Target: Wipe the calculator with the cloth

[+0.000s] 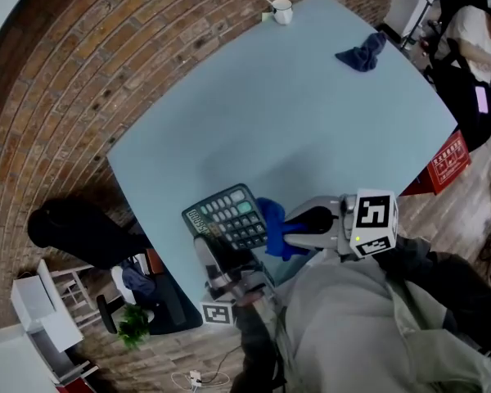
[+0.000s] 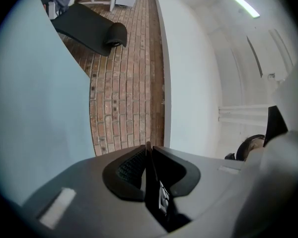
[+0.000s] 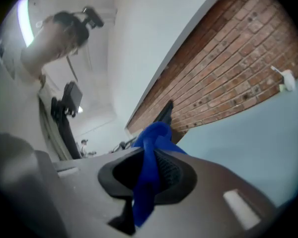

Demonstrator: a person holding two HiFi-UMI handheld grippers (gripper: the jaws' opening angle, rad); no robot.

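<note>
A dark calculator [image 1: 227,216] with pale green keys is lifted and tilted over the near edge of the light blue table [image 1: 311,121]. My left gripper [image 1: 217,258] is shut on its near edge; in the left gripper view the calculator [image 2: 150,182] shows edge-on as a thin dark plate between the jaws of the left gripper [image 2: 148,155]. A bright blue cloth [image 1: 275,228] lies against the calculator's right side. My right gripper [image 1: 291,232] is shut on it. In the right gripper view the cloth [image 3: 148,167] hangs bunched through the right gripper [image 3: 150,158], with the calculator's dark edge [image 3: 164,114] just beyond.
A second, dark blue cloth [image 1: 362,53] lies at the table's far right. A white cup [image 1: 281,11] with a spoon stands at the far edge. A red box [image 1: 447,162] and a seated person [image 1: 477,31] are to the right of the table. Brick floor lies to the left.
</note>
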